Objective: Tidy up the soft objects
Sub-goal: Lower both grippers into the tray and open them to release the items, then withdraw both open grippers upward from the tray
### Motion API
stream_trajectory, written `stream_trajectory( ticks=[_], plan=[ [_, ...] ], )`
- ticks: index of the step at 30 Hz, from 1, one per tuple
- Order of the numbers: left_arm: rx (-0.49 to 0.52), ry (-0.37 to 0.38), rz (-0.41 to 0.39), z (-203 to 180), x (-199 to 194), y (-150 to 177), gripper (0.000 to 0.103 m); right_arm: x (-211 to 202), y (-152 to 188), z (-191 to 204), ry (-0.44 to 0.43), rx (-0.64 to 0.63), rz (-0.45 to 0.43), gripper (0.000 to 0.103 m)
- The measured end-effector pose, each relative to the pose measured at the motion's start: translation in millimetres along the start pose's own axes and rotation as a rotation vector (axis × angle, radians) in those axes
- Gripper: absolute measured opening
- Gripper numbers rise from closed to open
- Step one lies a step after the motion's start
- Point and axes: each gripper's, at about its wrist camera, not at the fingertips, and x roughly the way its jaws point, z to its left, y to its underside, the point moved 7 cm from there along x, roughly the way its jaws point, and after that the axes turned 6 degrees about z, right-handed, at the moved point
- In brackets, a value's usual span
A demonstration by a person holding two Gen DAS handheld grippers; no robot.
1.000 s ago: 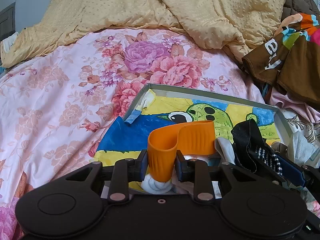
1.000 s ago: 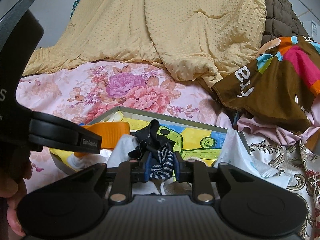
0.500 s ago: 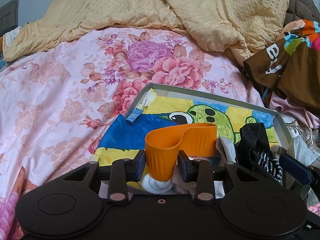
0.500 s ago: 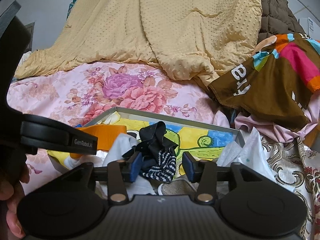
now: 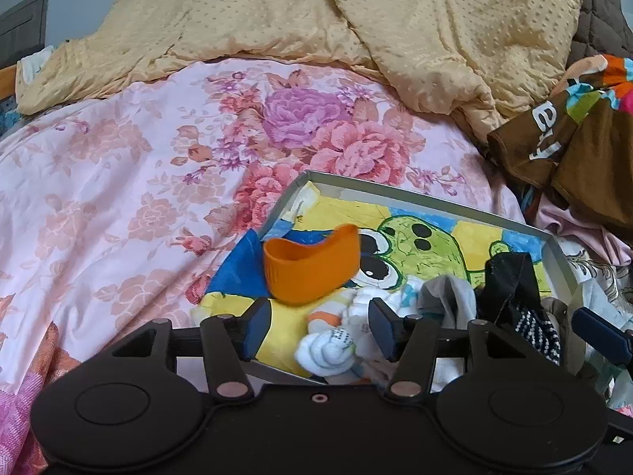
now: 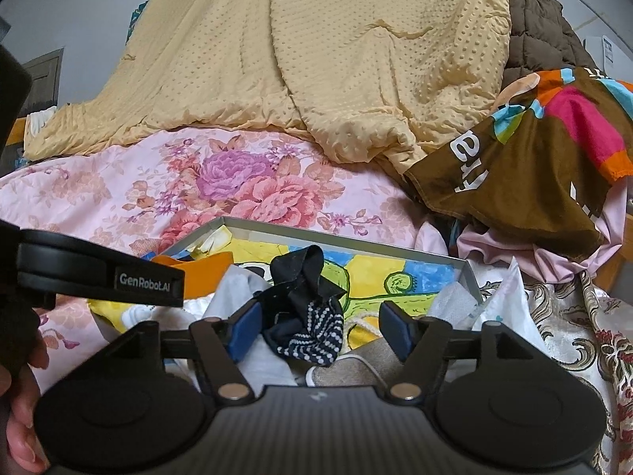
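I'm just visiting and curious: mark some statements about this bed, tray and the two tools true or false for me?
1. The orange band lies in the tray. True.
2. The left tool is clamped on the orange band. False: its jaws have just been opening and stand apart, clear of the band.
3. The right tool is squeezing the black dotted cloth. False: its jaws have just been opening; the cloth sits between them, unpressed.
4. A yellow dotted blanket is heaped beyond the floral sheet. True.
5. The tray bottom is plain white. False: it shows a colourful cartoon.
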Motion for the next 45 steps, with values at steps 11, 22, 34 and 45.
stream_trajectory(
  ticks=[11,22,34,45],
  plan=[
    [-0.024,-0.028,-0.009,14.6,-7.4,1.3,0.068,-2.8,-1.2,-2.2,0.003,0.013,-0.012,0.084],
    [-0.022,-0.053,-0.027,21.1,-21.4,-1.6,0.078,-11.3,-7.5,-7.6,-0.001,0.033,-0.029,0.089],
    [-0.022,-0.068,-0.034,21.9,-31.5,-2.4,0.083,-18.1,-9.5,-11.5,0.005,0.045,-0.043,0.092],
    [-0.013,-0.095,-0.043,24.4,-38.9,-4.3,0.085,-20.8,-10.3,-15.1,0.001,0.062,-0.047,0.094]
  ],
)
